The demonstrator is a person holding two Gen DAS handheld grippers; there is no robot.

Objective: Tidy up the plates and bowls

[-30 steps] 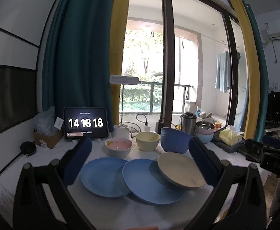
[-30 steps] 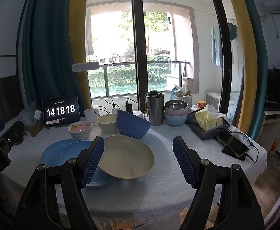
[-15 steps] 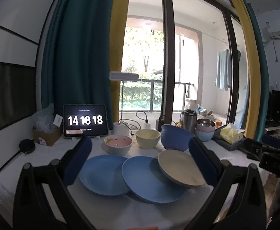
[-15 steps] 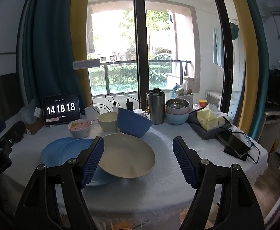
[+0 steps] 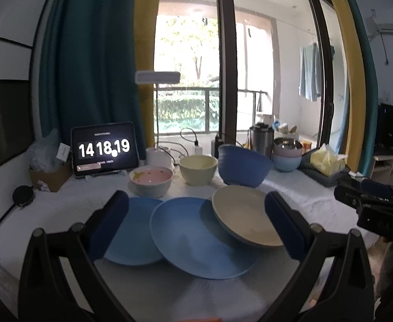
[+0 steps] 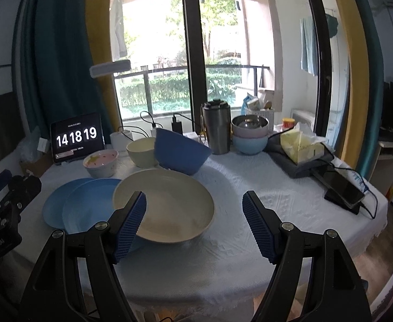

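Note:
Two blue plates [image 5: 199,238] [image 5: 140,230] overlap on the white tablecloth, and a cream plate [image 5: 246,218] rests tilted on the nearer one. Behind stand a pink bowl [image 5: 151,179], a cream bowl [image 5: 198,169] and a tilted dark blue bowl [image 5: 243,169]. My left gripper [image 5: 196,222] is open and empty above the plates. My right gripper [image 6: 195,225] is open and empty, with the cream plate [image 6: 166,209] just beyond its fingers. The blue plates [image 6: 86,206] lie to its left.
A tablet clock [image 5: 105,149], a lamp and chargers stand at the back. A steel tumbler [image 6: 216,127], stacked bowls [image 6: 250,134], a tissue box [image 6: 301,145] and a phone [image 6: 341,187] are on the right. The table edge is near.
Both grippers have moved slightly nearer the table and a little lower. The dishes have not moved. Both stay open.

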